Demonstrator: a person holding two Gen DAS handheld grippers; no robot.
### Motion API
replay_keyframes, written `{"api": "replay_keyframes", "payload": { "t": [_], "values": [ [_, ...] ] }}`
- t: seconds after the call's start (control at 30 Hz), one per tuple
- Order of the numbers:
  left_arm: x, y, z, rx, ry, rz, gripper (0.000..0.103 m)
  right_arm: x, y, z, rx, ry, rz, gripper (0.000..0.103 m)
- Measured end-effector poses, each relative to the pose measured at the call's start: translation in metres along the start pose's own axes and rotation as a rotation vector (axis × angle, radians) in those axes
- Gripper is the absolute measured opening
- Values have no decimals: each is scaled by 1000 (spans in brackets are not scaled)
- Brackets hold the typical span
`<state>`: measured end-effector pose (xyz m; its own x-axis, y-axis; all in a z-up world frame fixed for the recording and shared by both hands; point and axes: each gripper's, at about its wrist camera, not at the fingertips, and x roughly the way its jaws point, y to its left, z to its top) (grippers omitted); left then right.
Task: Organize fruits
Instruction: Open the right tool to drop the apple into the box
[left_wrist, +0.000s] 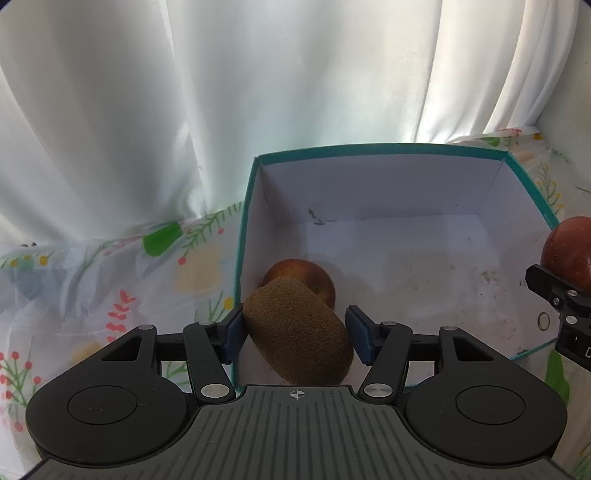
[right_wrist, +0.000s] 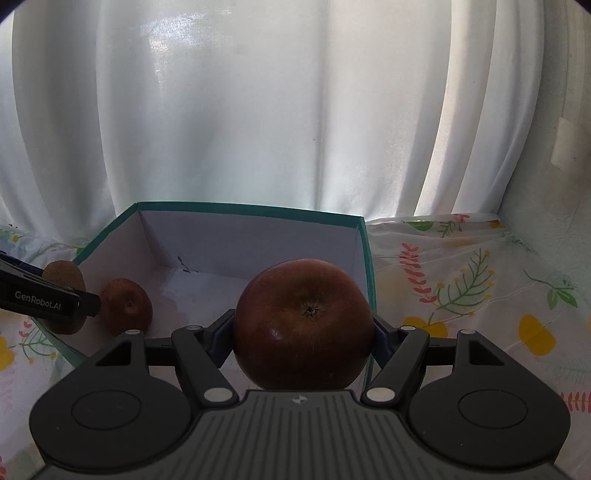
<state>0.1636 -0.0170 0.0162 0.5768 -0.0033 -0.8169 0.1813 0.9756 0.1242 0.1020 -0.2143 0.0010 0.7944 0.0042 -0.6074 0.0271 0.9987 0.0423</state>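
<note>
My left gripper (left_wrist: 295, 334) is shut on a brown kiwi (left_wrist: 299, 332) and holds it above the near left corner of an open white box with a teal rim (left_wrist: 369, 146). A small reddish apple (left_wrist: 317, 275) lies on the box floor just beyond the kiwi. My right gripper (right_wrist: 303, 332) is shut on a large dark red apple (right_wrist: 303, 325), held over the box's near right side (right_wrist: 365, 266). In the right wrist view the left gripper (right_wrist: 48, 299), the kiwi (right_wrist: 64, 275) and the small apple (right_wrist: 125, 306) show at the left. The red apple also shows in the left wrist view (left_wrist: 570, 247).
The box stands on a floral tablecloth (right_wrist: 480, 295), also seen in the left wrist view (left_wrist: 110, 280). A white curtain (left_wrist: 258, 74) hangs close behind the box. A wall edge (right_wrist: 554, 184) rises at the far right.
</note>
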Motion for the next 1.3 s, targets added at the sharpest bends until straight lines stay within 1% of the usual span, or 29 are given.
{"api": "replay_keyframes", "payload": {
  "t": [0.4, 0.67, 0.87, 1.03, 1.1, 1.2, 1.23, 1.27, 1.3],
  "values": [
    [17, 0, -3, 3, 25, -8, 62, 22, 2, -6, -7, 38, 5, 72],
    [21, -3, -2, 25, 15, -12, 62, 25, 3, -8, -43, 28, -16, 72],
    [29, -4, -4, 24, 43, -24, 62, 26, 6, -10, -72, 26, -28, 72],
    [29, -5, -6, 30, 41, -23, 63, 27, 10, -12, -103, 24, -41, 73],
    [28, -4, -6, 26, 41, -27, 64, 27, 9, -12, -103, 19, -38, 72],
    [26, -4, -6, 26, 40, -34, 63, 22, 5, -10, -78, 11, -28, 72],
    [24, -3, -6, 25, 33, -40, 64, 21, 4, -8, -71, 10, -24, 72],
    [21, -3, -5, 25, 26, -52, 70, 19, 3, -8, -59, 9, -17, 72],
    [17, -3, -5, 23, 15, -60, 81, 16, 1, -7, -48, 5, -11, 73]
  ]
}}
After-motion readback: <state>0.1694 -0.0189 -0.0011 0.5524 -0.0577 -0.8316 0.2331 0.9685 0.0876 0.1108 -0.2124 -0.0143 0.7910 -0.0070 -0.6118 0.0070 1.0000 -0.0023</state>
